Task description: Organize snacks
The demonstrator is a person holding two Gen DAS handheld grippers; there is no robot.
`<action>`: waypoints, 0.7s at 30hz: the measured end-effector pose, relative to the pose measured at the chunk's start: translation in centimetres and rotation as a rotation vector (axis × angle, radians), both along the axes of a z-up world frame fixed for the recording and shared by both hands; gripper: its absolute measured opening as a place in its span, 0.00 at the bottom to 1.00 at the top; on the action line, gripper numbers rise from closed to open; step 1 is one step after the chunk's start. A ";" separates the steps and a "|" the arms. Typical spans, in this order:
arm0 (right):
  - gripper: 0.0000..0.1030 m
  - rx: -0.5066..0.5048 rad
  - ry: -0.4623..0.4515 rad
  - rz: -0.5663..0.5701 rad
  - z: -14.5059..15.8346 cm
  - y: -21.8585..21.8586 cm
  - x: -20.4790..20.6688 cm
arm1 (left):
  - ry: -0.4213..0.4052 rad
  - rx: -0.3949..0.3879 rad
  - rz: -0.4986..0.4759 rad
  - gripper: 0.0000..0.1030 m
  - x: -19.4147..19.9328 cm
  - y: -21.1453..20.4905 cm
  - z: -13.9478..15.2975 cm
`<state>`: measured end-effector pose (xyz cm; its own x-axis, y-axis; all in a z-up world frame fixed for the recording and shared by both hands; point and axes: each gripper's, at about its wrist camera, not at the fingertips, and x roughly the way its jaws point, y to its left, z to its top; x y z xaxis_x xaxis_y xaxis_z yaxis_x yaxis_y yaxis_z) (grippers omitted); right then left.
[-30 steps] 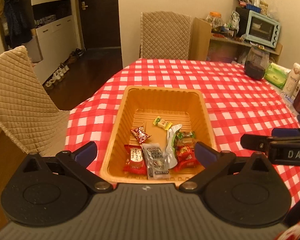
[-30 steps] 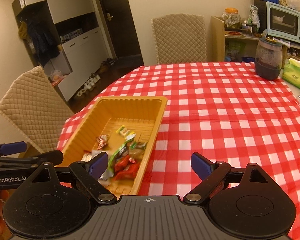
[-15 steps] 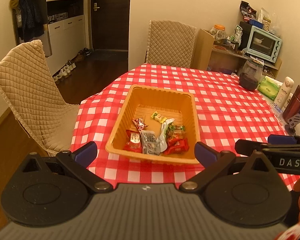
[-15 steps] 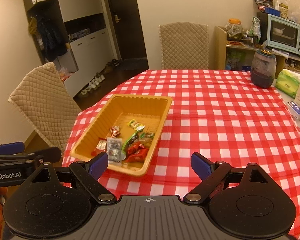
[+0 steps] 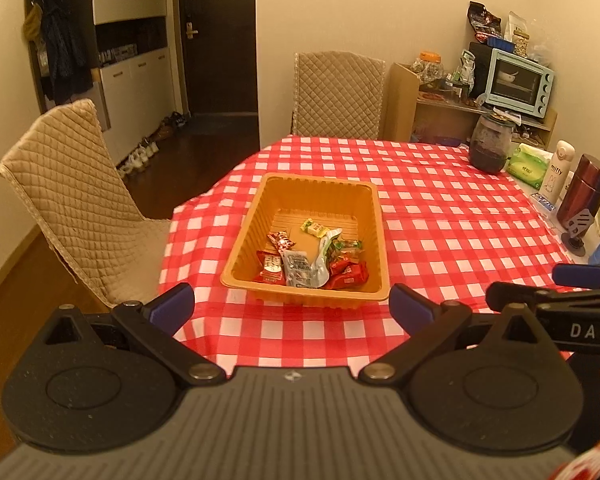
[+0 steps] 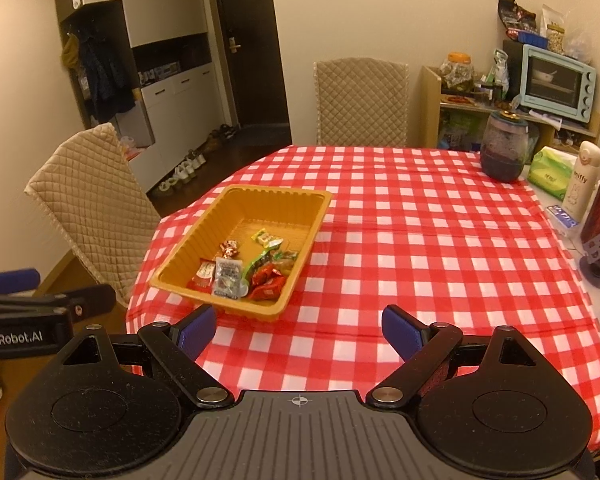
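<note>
An orange plastic tray [image 5: 324,190] [image 6: 272,196] stands on the red-checked tablecloth [image 5: 440,208] [image 6: 420,240], near its front left corner. Inside lie several wrapped snacks: red packets [image 5: 348,274] [image 6: 266,282], a silver sachet [image 5: 298,266] [image 6: 227,276], a yellow-green piece [image 5: 314,228] [image 6: 265,237]. My left gripper [image 5: 291,308] is open and empty, held back in front of the tray's near rim. My right gripper [image 6: 299,328] is also open and empty, to the right of the tray and short of it. Each gripper shows at the edge of the other's view.
Two quilted beige chairs [image 5: 72,184] [image 5: 338,96] stand at the table's left and far sides. At the right edge sit a dark jar [image 5: 492,144], a green tissue pack [image 5: 526,164], a white bottle [image 5: 556,172] and a maroon flask [image 5: 584,192]. A shelf with a blue oven [image 5: 516,82] is behind.
Both grippers have pulled back and risen away from the tray, so it looks smaller and farther off. The jaws stayed open; the snacks have not moved.
</note>
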<state>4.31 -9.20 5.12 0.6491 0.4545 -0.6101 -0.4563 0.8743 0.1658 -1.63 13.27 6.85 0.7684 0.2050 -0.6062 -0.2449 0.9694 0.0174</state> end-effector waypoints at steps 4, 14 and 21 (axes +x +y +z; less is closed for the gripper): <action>0.87 0.004 -0.016 -0.016 0.8 -0.9 -1.4 | -0.001 0.007 -0.009 1.00 -1.2 -0.7 0.3; 0.87 0.003 -0.043 -0.010 2.1 -1.9 -3.6 | -0.012 0.003 -0.005 1.00 -3.0 -1.3 0.7; 0.87 0.008 -0.040 -0.011 1.9 -2.0 -3.8 | -0.020 0.005 -0.002 1.00 -3.1 -1.3 0.9</action>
<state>0.52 -11.22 7.05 0.6779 0.4517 -0.5800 -0.4527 0.8781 0.1547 -4.73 11.96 7.75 0.7808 0.2070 -0.5894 -0.2437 0.9697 0.0178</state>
